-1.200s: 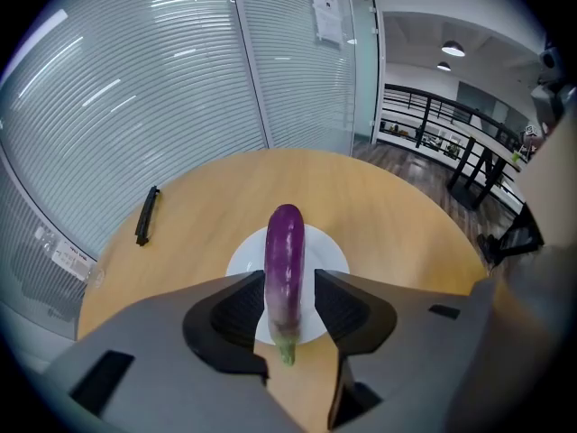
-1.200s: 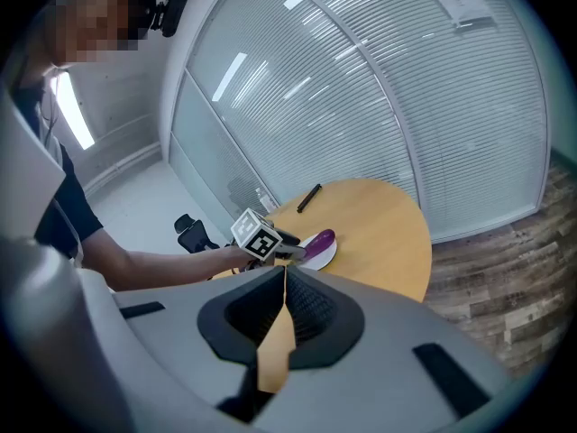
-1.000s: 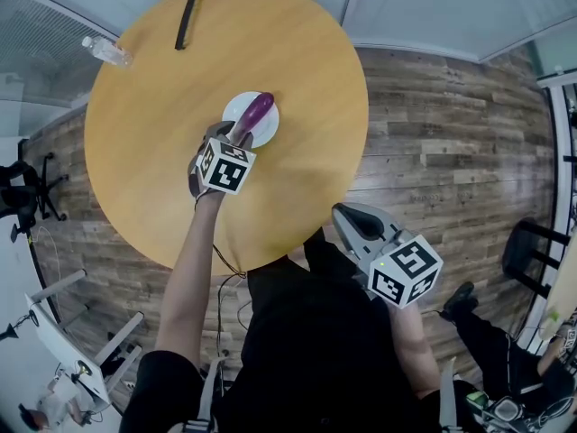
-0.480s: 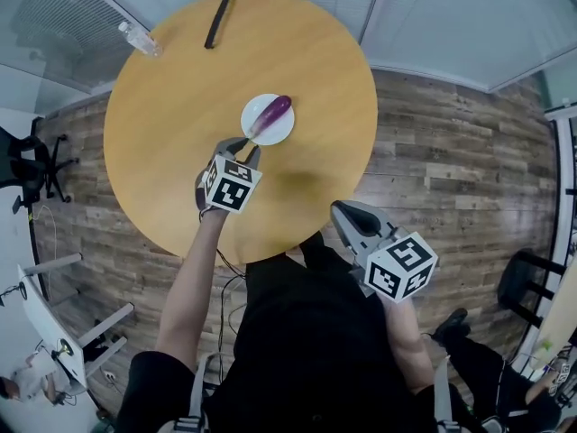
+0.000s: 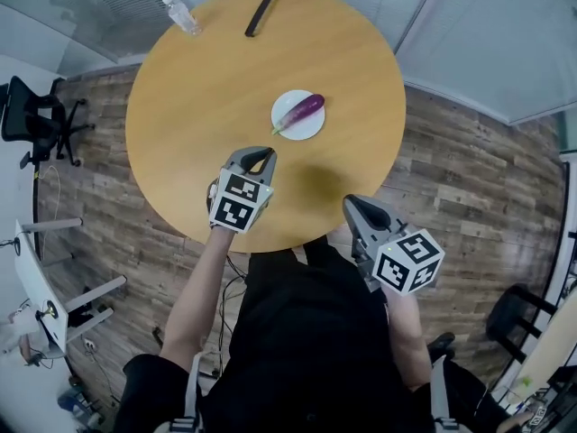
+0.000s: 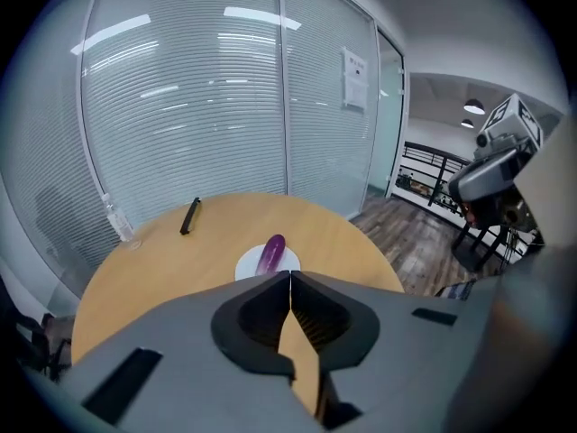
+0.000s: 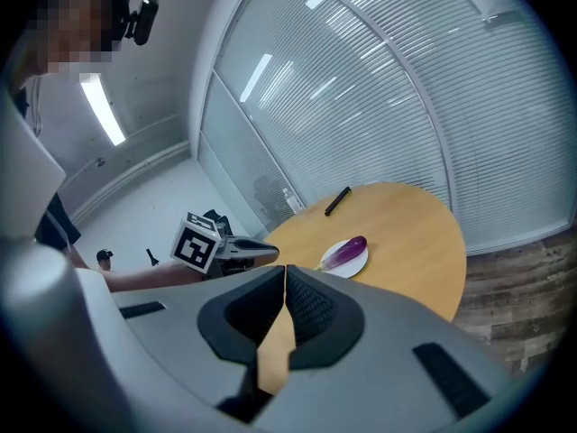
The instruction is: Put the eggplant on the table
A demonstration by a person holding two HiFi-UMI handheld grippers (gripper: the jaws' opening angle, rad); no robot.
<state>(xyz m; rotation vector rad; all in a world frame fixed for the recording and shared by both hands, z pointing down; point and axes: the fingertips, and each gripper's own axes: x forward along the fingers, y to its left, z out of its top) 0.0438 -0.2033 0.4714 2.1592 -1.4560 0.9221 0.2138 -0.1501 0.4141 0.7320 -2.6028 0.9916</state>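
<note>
So, landmark: white plate (image 5: 309, 130), near the middle of the round wooden desk (image 5: 198, 106).
Eggplant (image 5: 300, 113): purple, lying slantwise across the plate and touching it. Its paler end is at the plate's rim nearest the left claw. It is not on the bare desk.
Left claw (image 6: 289, 278): closed. Its jaws have just been closing and now meet with nothing between them. It hovers over the desk on the person's side of the plate, a little to the plate's left, apart from it and pointing toward it.
Right claw (image 7: 283, 269): closed, jaws together, empty. It is on the person's side of the plate and to its right, well apart from it, about over the desk's near edge.
Black bar (image 5: 262, 11): flat on the desk beyond the plate, near the far rim.
Clear bottle (image 5: 181, 13): beyond the plate and to its left, at the desk's rim.
</note>
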